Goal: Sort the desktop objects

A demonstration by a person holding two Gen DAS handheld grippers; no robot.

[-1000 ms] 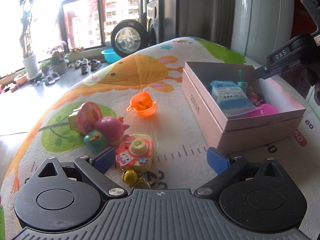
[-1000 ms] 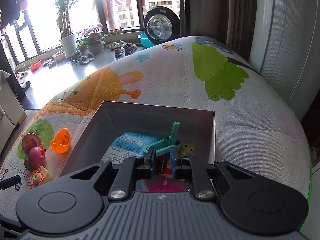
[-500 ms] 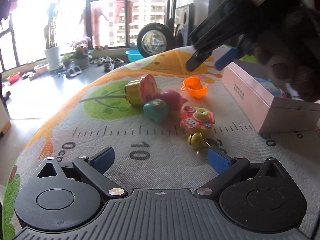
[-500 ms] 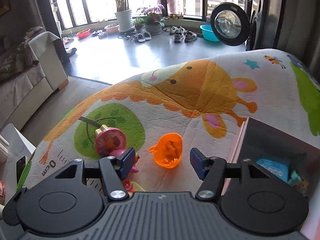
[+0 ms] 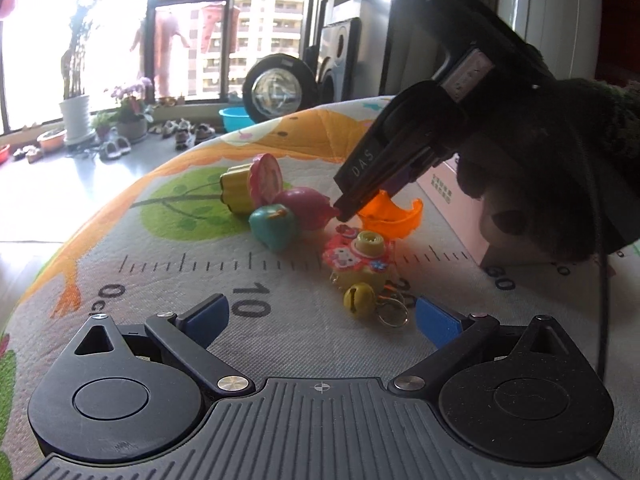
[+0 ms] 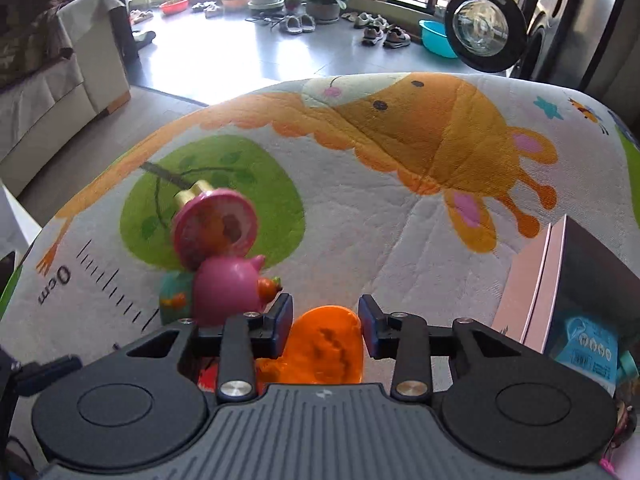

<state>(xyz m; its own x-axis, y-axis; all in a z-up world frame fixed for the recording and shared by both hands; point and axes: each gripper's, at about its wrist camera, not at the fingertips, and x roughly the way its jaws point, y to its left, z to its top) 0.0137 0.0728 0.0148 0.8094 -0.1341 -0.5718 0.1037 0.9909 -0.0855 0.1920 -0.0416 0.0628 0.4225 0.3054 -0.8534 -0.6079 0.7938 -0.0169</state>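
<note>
An orange plastic cup [image 6: 326,346] lies on the cartoon play mat between the blue pads of my right gripper [image 6: 325,322], which is open around it; it also shows in the left wrist view [image 5: 394,218] under the right gripper's fingers [image 5: 360,196]. A pink bird toy [image 6: 228,286], a pink-lidded yellow cup [image 6: 214,228] and a teal toy [image 5: 274,226] cluster just left. A pink camera keychain with a bell [image 5: 360,260] lies in front of my left gripper [image 5: 322,318], which is open and empty.
A pink open box [image 6: 536,292] with a blue packet [image 6: 588,346] inside stands at the right of the mat. The mat's curved edge drops to the floor on the left. A washing machine and plant pots stand far behind.
My right gripper has moved from over the box to the toys, dropped low and narrowed around the orange cup. My left gripper has drawn back and turned left.
</note>
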